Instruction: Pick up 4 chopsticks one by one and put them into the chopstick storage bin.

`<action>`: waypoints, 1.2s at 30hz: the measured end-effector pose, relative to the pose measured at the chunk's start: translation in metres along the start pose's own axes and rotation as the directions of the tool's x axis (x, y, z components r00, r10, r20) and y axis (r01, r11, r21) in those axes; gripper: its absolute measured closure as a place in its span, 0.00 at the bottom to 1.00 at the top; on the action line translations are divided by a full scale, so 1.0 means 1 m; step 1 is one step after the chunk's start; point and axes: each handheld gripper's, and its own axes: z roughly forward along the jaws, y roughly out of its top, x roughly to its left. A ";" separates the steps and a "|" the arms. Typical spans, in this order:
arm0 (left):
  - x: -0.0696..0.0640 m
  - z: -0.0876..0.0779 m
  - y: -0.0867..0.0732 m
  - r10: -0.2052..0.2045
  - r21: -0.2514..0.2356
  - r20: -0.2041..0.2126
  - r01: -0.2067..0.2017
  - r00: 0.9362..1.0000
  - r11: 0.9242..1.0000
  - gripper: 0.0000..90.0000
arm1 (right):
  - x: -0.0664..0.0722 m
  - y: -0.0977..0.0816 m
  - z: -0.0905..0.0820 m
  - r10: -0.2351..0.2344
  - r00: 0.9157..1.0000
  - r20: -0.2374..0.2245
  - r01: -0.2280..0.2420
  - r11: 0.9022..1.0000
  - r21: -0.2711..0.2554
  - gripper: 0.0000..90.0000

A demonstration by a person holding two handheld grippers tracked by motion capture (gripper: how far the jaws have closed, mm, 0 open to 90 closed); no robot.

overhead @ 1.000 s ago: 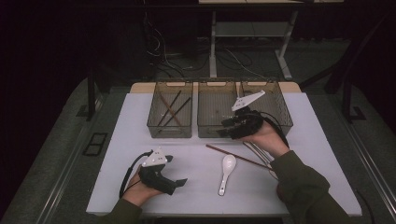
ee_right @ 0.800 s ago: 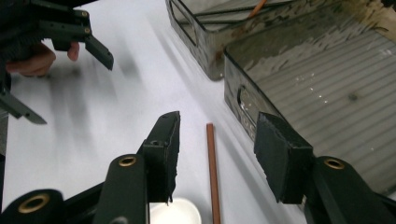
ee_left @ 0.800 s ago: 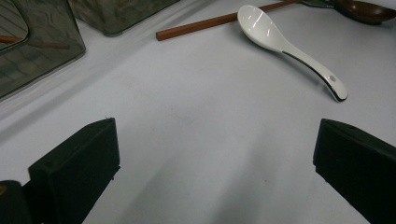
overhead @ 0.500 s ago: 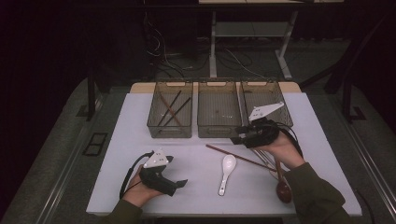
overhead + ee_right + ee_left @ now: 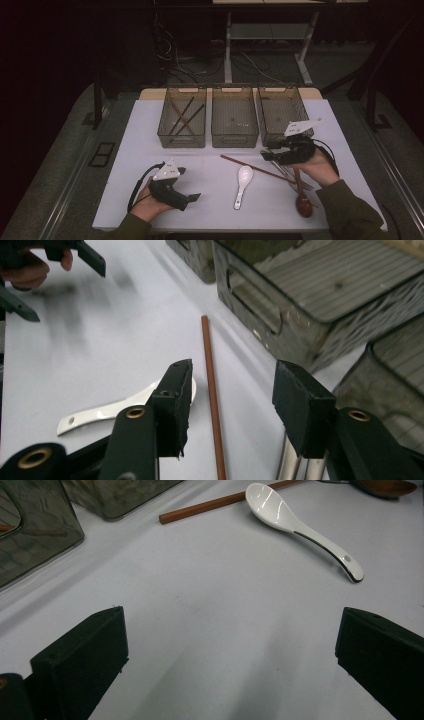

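A brown chopstick (image 5: 252, 168) lies slanted on the white table (image 5: 125, 165), and a white ceramic spoon (image 5: 243, 185) rests just in front of it. My right gripper (image 5: 267, 156) hovers low over the chopstick's right part, pointing left, open. In the right gripper view the chopstick (image 5: 212, 390) runs on the table under the gap between the jaws (image 5: 235, 385), untouched, and the spoon (image 5: 95, 415) peeks from behind the left jaw. My left gripper (image 5: 194, 198) rests near the front left, open wide with bare table in its gap (image 5: 232, 635); the spoon (image 5: 300, 525) lies ahead.
Three clear bins stand in a row at the back: the left bin (image 5: 165, 132) holds chopsticks, the middle bin (image 5: 234, 140) and the right bin (image 5: 267, 131) look bare. Metal cutlery (image 5: 286, 172) and a wooden spoon (image 5: 302, 204) lie under my right hand.
My right gripper has come away from the bins, toward the near right and lower, to just above the brown chopstick. The left gripper has stayed put.
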 end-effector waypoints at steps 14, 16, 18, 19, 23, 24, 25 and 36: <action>0.000 0.000 0.000 0.005 -0.001 0.004 -0.005 1.000 1.000 0.00 | -0.008 -0.026 0.020 0.003 1.000 0.007 -0.004 0.994 0.106 0.71; 0.000 0.000 0.000 0.005 0.000 0.004 -0.005 1.000 1.000 0.00 | -0.008 -0.027 0.023 -0.001 1.000 -0.008 0.002 0.993 0.114 0.75; 0.000 0.000 0.000 0.004 0.000 0.004 -0.004 1.000 1.000 0.00 | -0.007 -0.027 0.026 -0.007 1.000 -0.018 0.010 0.992 0.130 0.78; 0.000 0.000 0.000 0.003 -0.001 0.002 -0.003 1.000 1.000 0.00 | -0.007 -0.028 0.028 -0.010 1.000 -0.024 0.013 0.990 0.139 0.79; 0.001 0.000 0.000 0.001 -0.002 0.003 -0.001 1.000 1.000 0.00 | -0.005 -0.030 0.035 -0.035 0.999 -0.023 0.038 0.982 0.182 0.83; 0.000 0.000 0.000 0.002 -0.001 0.003 -0.002 1.000 1.000 0.00 | -0.005 -0.031 0.037 -0.037 0.999 -0.026 0.041 0.981 0.191 0.84; 0.000 0.000 0.000 0.003 0.000 0.005 -0.003 1.000 1.000 0.00 | -0.005 -0.032 0.038 -0.039 0.999 -0.028 0.044 0.979 0.197 0.84; 0.001 0.000 0.000 0.003 0.002 0.005 -0.003 1.000 1.000 0.00 | -0.001 -0.032 0.043 -0.054 0.998 -0.033 0.060 0.975 0.212 0.87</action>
